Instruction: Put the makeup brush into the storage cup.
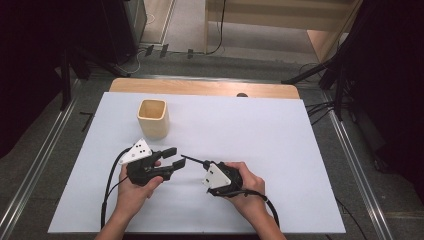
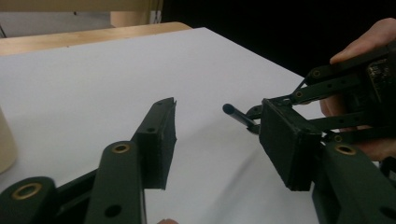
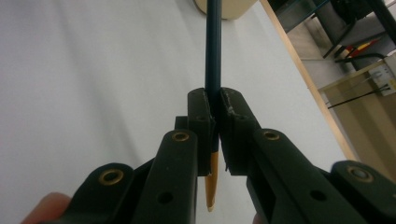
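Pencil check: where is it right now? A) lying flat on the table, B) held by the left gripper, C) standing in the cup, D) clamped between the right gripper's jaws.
D: the right gripper has its jaws shut on the pencil, while the left gripper is open and the cup stands apart.

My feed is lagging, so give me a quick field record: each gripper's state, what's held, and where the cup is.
left gripper: open, holding nothing, jaws pointing toward the pen
right gripper: shut on pen
pen: dark shaft, orange end behind the jaws, its free end pointing toward the left gripper
cup: upright on the white table, beyond the left gripper, apart from both grippers
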